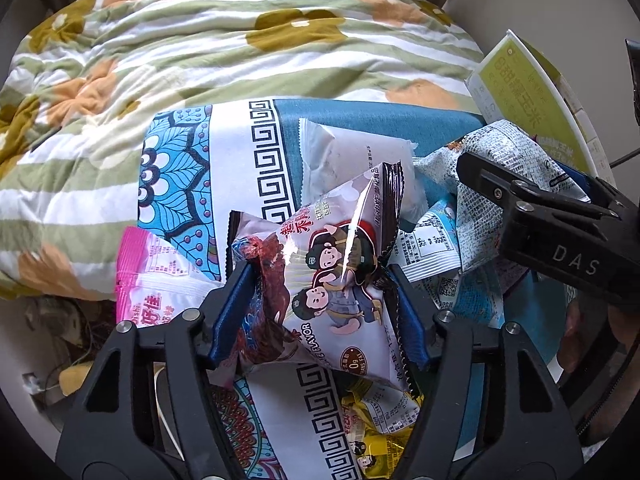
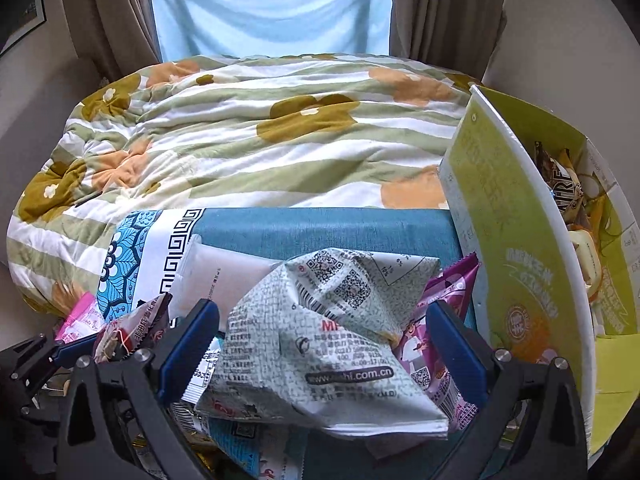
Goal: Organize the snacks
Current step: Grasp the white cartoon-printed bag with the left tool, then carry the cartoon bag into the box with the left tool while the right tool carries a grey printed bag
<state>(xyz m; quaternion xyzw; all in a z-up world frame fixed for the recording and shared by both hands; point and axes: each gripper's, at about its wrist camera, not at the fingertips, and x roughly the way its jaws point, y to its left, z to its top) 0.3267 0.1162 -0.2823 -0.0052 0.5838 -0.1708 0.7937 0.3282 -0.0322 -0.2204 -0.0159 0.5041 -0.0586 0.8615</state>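
My left gripper (image 1: 324, 308) is shut on a lilac snack packet with cartoon figures and dark edges (image 1: 332, 264); both blue pads press into its crumpled sides. In the right wrist view, my right gripper (image 2: 324, 344) stands open, its fingers wide on either side of a white packet covered in grey print (image 2: 320, 344), and the pads do not touch it. The left wrist view shows that right gripper (image 1: 524, 176) over the same printed packet (image 1: 496, 148). The left gripper (image 2: 40, 356) shows at the lower left of the right wrist view.
Loose packets lie on a blue patterned cloth (image 2: 320, 232): pink (image 1: 160, 280), plain white (image 1: 352, 160), yellow (image 1: 380, 432), purple (image 2: 440, 308). A green cardboard box (image 2: 520, 240) holding snacks stands at the right. A flowered quilt (image 2: 260, 132) lies beyond.
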